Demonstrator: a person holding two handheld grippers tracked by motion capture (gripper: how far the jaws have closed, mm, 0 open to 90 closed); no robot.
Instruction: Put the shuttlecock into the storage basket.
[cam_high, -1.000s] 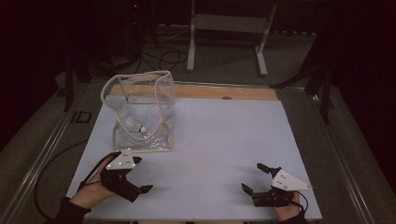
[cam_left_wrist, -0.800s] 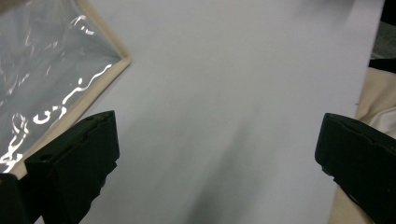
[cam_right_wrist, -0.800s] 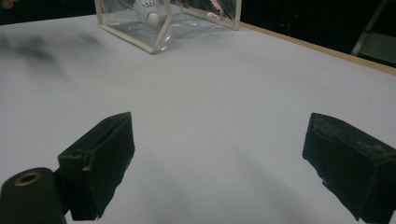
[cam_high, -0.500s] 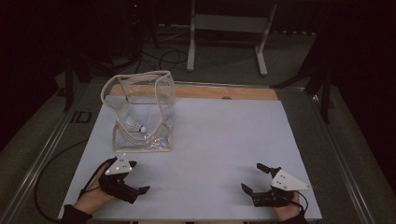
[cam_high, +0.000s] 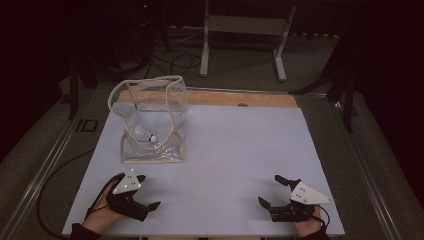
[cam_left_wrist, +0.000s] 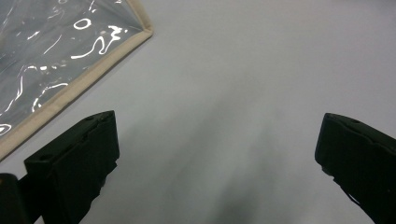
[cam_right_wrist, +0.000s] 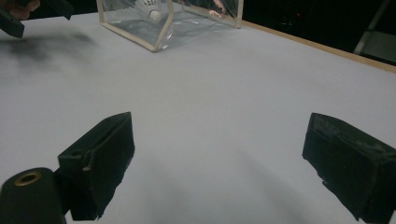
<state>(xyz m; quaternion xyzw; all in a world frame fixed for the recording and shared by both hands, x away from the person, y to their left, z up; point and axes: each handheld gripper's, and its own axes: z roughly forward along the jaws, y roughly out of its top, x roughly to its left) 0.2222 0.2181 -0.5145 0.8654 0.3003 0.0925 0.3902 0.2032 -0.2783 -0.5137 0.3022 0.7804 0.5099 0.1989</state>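
A clear plastic bag (cam_high: 159, 107) with beige trim and straps stands upright at the far left of the pale table (cam_high: 240, 145). A white shuttlecock (cam_high: 145, 134) lies inside it. My left gripper (cam_high: 148, 191) rests near the front edge, just in front of the bag, open and empty. In the left gripper view its jaws (cam_left_wrist: 217, 126) stand wide apart over bare table, with the bag's trimmed corner (cam_left_wrist: 70, 88) at upper left. My right gripper (cam_high: 269, 190) sits open at the front right. The right gripper view (cam_right_wrist: 218, 123) shows the bag (cam_right_wrist: 187, 23) and shuttlecock (cam_right_wrist: 152, 9) far ahead.
A wooden strip (cam_high: 225, 98) runs along the table's far edge. Behind it on the floor stand a metal frame (cam_high: 245, 30) and cables (cam_high: 175, 62). A cable (cam_high: 55, 175) trails off the table's left side. The other hand's gripper (cam_right_wrist: 18, 16) shows at the right gripper view's top left.
My left gripper has drawn back a little from the bag toward the near left edge. The right gripper and the bag have stayed put.
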